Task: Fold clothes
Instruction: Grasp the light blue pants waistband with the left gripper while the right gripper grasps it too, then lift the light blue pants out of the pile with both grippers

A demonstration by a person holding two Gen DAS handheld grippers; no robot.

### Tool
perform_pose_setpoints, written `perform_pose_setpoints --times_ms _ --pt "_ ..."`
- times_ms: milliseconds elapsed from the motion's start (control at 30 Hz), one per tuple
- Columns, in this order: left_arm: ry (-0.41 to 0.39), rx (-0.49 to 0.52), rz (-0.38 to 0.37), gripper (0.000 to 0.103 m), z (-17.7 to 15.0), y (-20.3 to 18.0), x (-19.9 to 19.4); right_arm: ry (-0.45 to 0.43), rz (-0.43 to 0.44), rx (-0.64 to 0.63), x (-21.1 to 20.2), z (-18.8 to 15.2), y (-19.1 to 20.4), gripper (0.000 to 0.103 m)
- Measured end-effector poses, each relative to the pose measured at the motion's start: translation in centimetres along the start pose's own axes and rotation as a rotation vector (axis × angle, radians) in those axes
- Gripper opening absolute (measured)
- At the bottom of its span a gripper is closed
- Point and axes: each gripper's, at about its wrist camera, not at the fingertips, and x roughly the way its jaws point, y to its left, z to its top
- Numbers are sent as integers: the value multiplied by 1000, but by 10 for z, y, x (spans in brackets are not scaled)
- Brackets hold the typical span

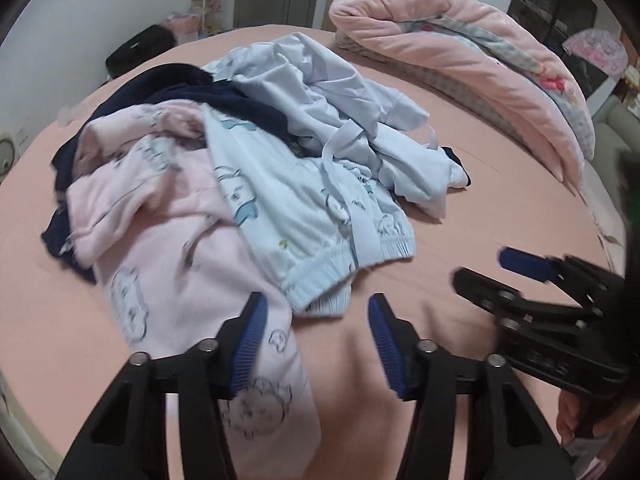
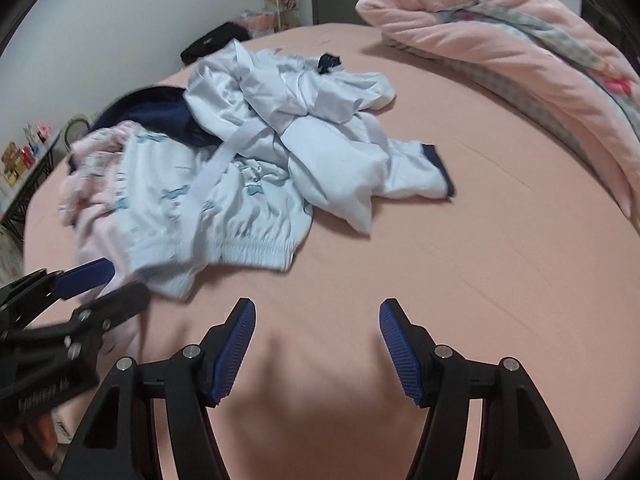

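nothing looks folded yet. all the clothes lie in one loose heap on the pink bed sheet (image 2: 460,280), crumpled and overlapping, and no neat stack shows anywhere in either view, so by my reading the whole job is still ahead: pull one piece free, spread it flat, fold it, then repeat for the rest.

the left claw (image 1: 316,340) stands partly open with nothing between its pads. its left finger sits over the near end of the pink pyjama piece (image 1: 168,248), which runs from under that finger up and away to the left; whether the pad touches the cloth i cannot tell. the right claw (image 2: 318,344) is also partly open and holds nothing, with only bare sheet between and just ahead of its fingers. the two claws are near each other, side by side.

just ahead of the left claw, and ahead and to the left of the right claw, lies the light blue printed piece (image 1: 320,216), its ribbed elastic hem turned toward the claws. behind it is the pale blue jacket (image 2: 320,120) with dark cuffs, bunched, a long strap trailing across the heap. a dark navy garment (image 1: 160,80) is buried at the far left. a folded pink quilt (image 2: 500,40) lies well beyond, to the right.
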Motion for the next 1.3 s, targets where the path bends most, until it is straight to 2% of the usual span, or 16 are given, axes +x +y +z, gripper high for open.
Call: perform_pose_setpoints --times_ms 233,300,333,400,433,467,500,567,733,800,867,1067,1200,1300 --pt "-10 23 8 39 10 3 21 35 62 -25 47 18 13 64" --pt "-10 19 -5 36 11 6 25 74 57 -14 63 19 17 58" --pt "-10 9 -16 36 12 9 27 63 39 -18 66 20 20 56" --pt "-11 -9 -44 34 14 14 28 57 54 -26 66 24 24 28" --pt "-5 -4 -54 28 16 16 28 57 67 -30 66 26 26 22" --pt "-4 3 -54 20 17 16 27 56 75 -28 65 28 27 8" --pt "-5 11 -53 17 18 16 25 47 88 -17 63 30 26 6" --pt "-23 22 -70 11 20 16 15 18 114 10 55 32 24 6" --pt "-83 89 -104 8 21 6 -19 -106 114 -4 13 30 25 5" --pt "-107 107 -152 8 19 -1 -41 -137 115 4 -4 28 23 5" --pt "-123 135 -165 8 19 -15 -54 -165 118 15 -21 25 20 5" --pt "-134 155 -288 8 11 -50 -97 -255 80 39 -88 -8 37 4" --pt "-150 201 -396 8 4 -85 -140 -309 42 70 -143 -36 11 4" --pt "-154 260 -457 8 -7 -120 -167 -318 20 119 -188 -65 -27 4"
